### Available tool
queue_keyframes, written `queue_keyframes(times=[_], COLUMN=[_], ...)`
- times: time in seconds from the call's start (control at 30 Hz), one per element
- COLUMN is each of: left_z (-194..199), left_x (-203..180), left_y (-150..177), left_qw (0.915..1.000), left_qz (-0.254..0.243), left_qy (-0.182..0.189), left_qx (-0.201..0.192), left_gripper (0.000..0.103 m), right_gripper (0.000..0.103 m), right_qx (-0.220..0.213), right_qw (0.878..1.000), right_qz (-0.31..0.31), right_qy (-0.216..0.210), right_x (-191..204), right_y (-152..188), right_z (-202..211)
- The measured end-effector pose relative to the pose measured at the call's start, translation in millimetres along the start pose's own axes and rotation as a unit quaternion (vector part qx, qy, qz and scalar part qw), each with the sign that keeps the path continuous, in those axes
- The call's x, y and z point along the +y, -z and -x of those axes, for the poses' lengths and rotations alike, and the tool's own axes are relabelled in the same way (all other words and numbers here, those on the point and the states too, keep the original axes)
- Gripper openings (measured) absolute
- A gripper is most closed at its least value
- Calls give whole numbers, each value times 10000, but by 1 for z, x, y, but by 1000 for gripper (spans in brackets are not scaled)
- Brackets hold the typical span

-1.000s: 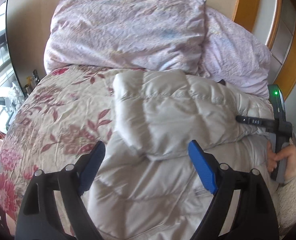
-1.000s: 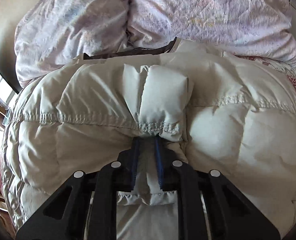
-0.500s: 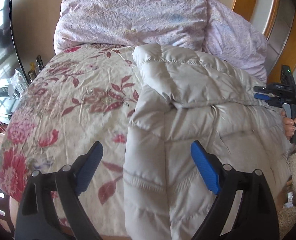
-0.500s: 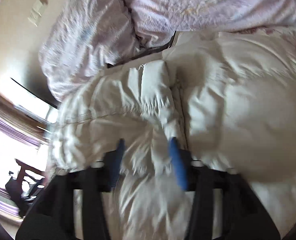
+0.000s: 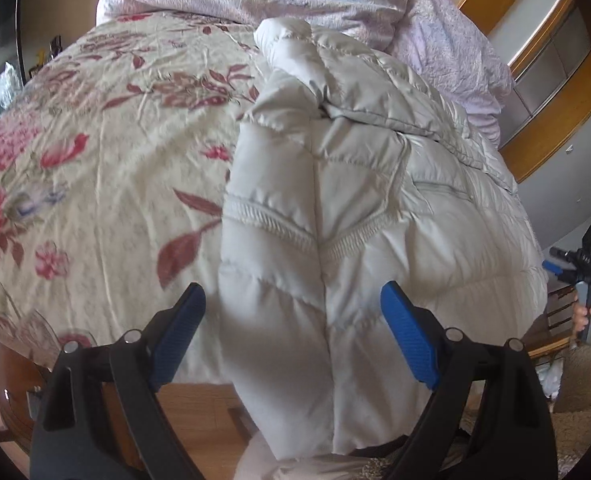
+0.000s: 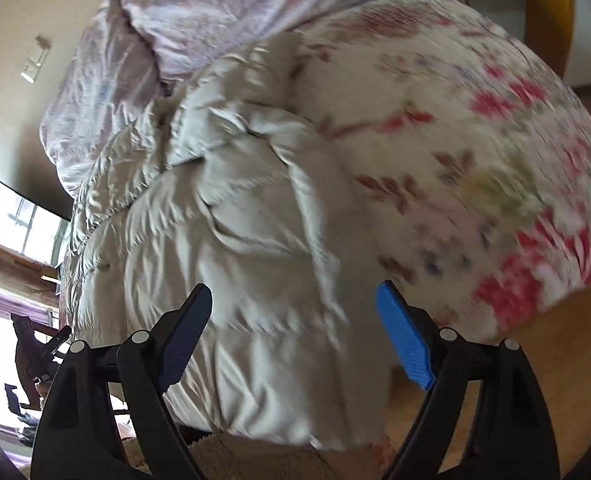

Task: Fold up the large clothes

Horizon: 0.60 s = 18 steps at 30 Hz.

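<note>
Left wrist: puffy quilted jacket (image 5: 359, 208), floral bedspread (image 5: 107, 152)

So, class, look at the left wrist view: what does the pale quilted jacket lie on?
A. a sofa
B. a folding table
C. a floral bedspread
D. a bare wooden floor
C: the quilted jacket lies on the cream bedspread printed with red flowers and leaves, its lower end hanging over the bed's edge.

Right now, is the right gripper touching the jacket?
Apart. The left wrist view shows the right gripper held in the air off the bed's side, with open space between its opening fingers and the jacket.
</note>
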State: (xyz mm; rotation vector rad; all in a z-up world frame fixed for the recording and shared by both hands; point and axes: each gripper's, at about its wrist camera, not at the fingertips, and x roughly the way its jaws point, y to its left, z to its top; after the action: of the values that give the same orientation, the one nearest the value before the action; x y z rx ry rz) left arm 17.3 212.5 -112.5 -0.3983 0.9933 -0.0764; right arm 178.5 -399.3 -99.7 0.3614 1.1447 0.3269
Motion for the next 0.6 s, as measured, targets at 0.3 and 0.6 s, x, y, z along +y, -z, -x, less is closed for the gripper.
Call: queue_keyframes(times=[0.3,0.6], left_z=[10,14], left_x=[-5,-3], left_y=[27,41], left_qw=[9995,9988], left_qz=[6,223], left_qy=[307,381], left_qx=[-26,206], left_gripper=[86,61], right_gripper=[85,79], right_qx=[667,1060], right_qw=[9924,9861], right_qz=[-316,-133], right_qy=[-988,-1276], right_x=[-32,-25], right_y=[35,47], right_z=[-14,-28])
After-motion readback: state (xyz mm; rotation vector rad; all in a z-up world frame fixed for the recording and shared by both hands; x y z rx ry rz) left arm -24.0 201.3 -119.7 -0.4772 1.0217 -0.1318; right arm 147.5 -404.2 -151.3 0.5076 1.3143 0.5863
